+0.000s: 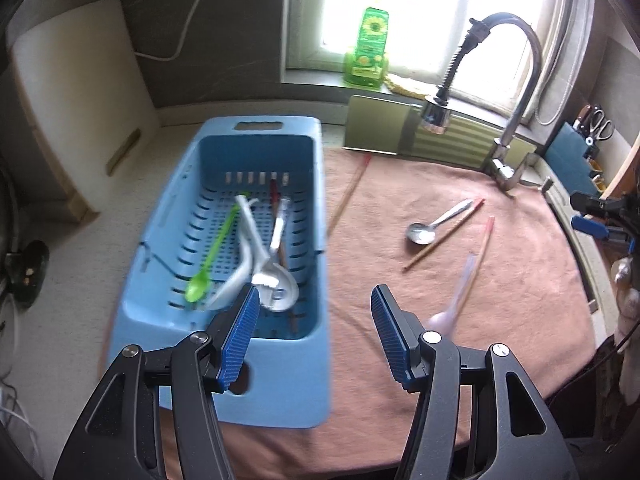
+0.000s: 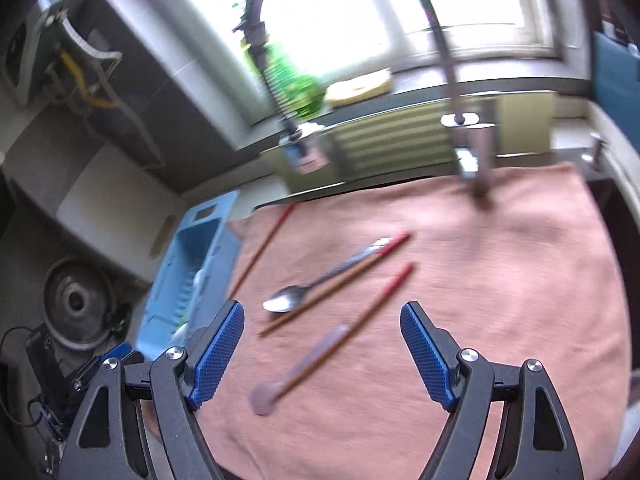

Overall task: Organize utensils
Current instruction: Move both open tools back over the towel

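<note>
Left gripper [image 1: 314, 306] is hovering, jaws parted and empty, over blue basket [image 1: 160, 264] edge. Green spoon [image 1: 212, 258] and white spoons are lying inside; metal spoon [image 1: 434, 226] is resting on pink towel [image 1: 520, 280].

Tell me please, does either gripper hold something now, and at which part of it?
Nothing is held. The left gripper and the right gripper are both open, with no utensil between their pads.
</note>
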Tool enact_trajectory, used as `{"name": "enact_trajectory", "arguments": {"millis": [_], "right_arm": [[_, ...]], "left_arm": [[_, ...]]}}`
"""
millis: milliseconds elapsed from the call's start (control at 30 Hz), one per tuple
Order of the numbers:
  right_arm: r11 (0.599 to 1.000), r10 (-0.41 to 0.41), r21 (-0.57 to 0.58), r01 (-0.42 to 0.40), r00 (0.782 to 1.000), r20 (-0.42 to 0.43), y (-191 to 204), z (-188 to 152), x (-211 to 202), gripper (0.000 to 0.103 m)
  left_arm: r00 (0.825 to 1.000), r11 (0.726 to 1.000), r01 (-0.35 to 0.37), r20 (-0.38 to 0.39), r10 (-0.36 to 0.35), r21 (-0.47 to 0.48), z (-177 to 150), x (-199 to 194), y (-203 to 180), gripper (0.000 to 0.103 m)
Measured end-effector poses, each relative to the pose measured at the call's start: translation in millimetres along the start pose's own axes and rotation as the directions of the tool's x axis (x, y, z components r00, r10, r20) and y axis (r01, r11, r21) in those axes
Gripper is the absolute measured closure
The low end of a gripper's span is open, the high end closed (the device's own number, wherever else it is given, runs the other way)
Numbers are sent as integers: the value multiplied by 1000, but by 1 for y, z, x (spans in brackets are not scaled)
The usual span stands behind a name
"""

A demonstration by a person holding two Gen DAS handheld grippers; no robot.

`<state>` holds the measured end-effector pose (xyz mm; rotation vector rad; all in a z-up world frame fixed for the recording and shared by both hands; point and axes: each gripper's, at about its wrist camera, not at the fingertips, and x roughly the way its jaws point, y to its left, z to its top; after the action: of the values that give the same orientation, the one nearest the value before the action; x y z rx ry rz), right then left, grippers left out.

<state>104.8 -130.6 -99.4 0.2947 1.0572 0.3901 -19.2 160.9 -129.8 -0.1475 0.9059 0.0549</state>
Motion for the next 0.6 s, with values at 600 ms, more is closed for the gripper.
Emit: {"name": "enact_trajectory", "arguments": {"millis": [600], "right_arm": [[993, -8, 119, 18, 996, -90, -62, -16, -5, 37]], "left_arm": [[995, 991, 74, -72, -66, 108, -2, 26, -69, 45]]}}
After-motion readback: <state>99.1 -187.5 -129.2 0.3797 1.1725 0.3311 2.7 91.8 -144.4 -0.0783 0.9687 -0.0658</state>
